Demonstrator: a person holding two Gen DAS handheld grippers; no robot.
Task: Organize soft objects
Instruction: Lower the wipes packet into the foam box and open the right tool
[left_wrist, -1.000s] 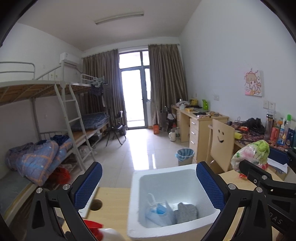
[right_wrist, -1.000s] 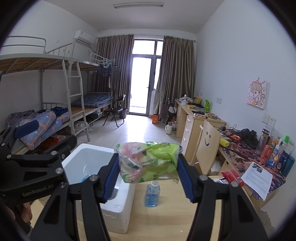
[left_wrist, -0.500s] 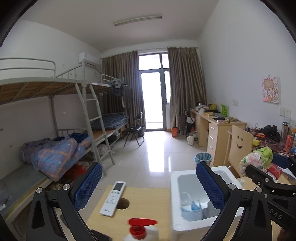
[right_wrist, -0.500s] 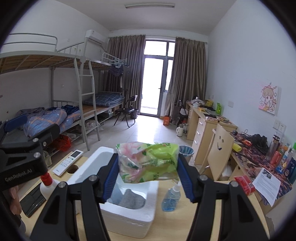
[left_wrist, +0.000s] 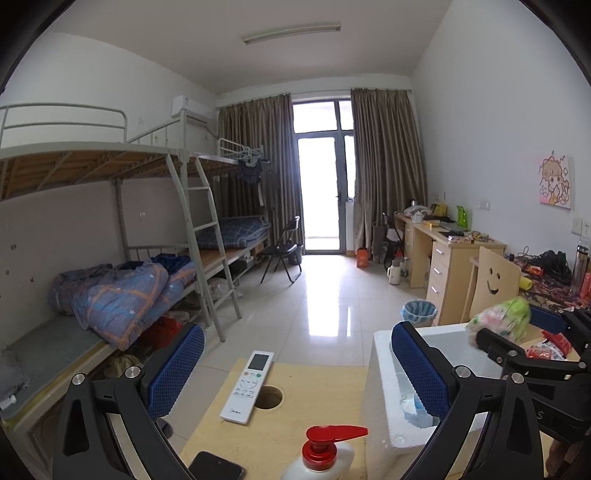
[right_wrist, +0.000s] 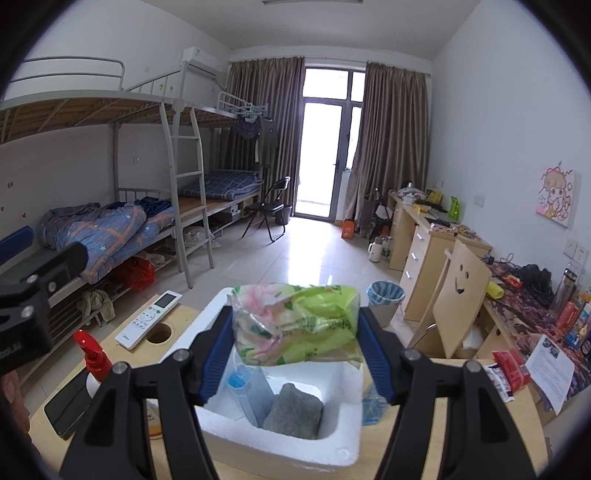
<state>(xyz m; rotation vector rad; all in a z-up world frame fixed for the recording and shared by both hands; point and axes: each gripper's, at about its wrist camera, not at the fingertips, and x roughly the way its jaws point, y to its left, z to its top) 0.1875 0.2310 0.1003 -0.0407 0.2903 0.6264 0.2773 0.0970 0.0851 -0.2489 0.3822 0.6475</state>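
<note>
A soft pack of tissues in green and pink floral wrap hangs between the blue pads of my right gripper, directly above the open white foam box. The jaws are opening, and the pads still touch the pack's sides. Inside the box lie a folded grey cloth and a pale blue packet. My left gripper stands open and empty over the left part of the wooden table, with the foam box to its right. In the left wrist view the tissue pack shows at the right.
On the table left of the box lie a white remote, a round cable hole, a red-topped pump bottle and a dark phone. A clear bottle of blue liquid stands right of the box. A smiley-face chair is behind.
The right gripper has carried the tissue pack leftward until it hangs over the box, and its pads now stand slightly wider. The left gripper has swung left off the box, bringing remote and pump bottle into view.
</note>
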